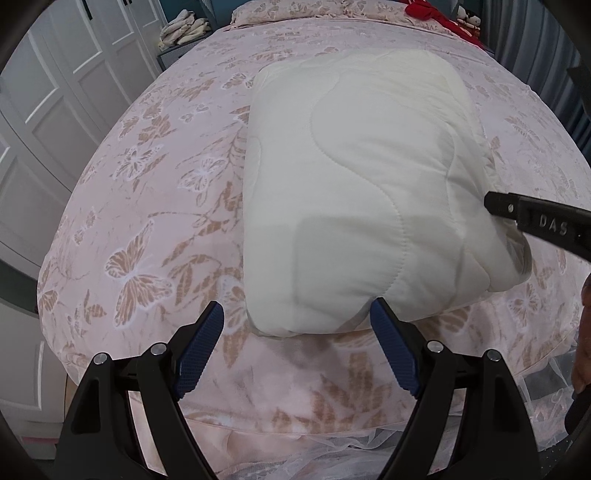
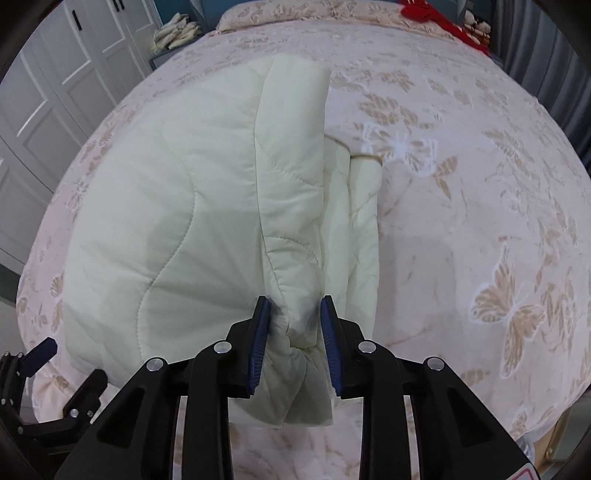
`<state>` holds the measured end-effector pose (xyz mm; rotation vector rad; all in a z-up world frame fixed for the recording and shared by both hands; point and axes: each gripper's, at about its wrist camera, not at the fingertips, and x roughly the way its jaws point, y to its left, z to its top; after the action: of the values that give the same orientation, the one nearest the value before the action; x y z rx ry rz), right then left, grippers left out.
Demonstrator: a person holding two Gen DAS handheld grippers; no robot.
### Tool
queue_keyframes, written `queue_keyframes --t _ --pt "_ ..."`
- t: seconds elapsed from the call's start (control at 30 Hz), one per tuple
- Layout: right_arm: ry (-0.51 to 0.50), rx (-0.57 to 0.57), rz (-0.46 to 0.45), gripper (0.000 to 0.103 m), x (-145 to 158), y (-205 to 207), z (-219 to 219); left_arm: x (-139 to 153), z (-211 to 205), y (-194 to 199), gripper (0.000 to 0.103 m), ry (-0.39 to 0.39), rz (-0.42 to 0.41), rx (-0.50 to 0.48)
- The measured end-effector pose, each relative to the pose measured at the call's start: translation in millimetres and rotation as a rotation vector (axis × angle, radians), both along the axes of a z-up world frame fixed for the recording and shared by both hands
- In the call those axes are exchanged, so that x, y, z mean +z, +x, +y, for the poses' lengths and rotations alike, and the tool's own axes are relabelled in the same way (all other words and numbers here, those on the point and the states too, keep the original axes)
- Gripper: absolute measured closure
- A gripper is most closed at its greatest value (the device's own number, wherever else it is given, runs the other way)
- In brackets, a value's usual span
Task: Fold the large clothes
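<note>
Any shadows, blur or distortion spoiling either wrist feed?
Left wrist: heavy fisheye bulge, sharp, the open left tongs shadowing the cream quilted folded blanket. Right wrist: same bulge, sharp, soft shadow where the right tongs pinch it.

right gripper jaws clamped on bunched near edge of cream quilted blanket, folded in thick layers on pink butterfly-print bed. left gripper partly visible at lower left beside blanket. white wardrobe doors far left, red fabric top right.
</note>
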<state>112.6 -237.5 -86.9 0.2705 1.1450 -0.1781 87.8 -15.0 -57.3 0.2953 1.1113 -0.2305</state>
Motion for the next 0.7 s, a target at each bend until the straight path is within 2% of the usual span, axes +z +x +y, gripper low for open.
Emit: queue_keyframes --t 0.13,0.27,0.47,0.7 --pt "-0.002 -0.009 0.007 0.078 -6.7 -0.2 -0.6 -6.5 0.3 2.3 0.023 0.004 0.011 0.002" --pt "-0.016 -0.012 -0.017 0.078 7.7 -7.6 3.7 -8.8 0.7 1.5 0.023 0.016 0.010 0.007" --pt "-0.022 -0.022 -0.058 0.075 30.3 -43.4 10.2 -5.8 2.1 -1.4 0.023 0.030 0.000 0.019" --pt "-0.017 -0.043 -0.075 0.072 29.4 -81.0 18.8 -5.4 -2.8 -10.8 0.023 0.020 0.008 0.027"
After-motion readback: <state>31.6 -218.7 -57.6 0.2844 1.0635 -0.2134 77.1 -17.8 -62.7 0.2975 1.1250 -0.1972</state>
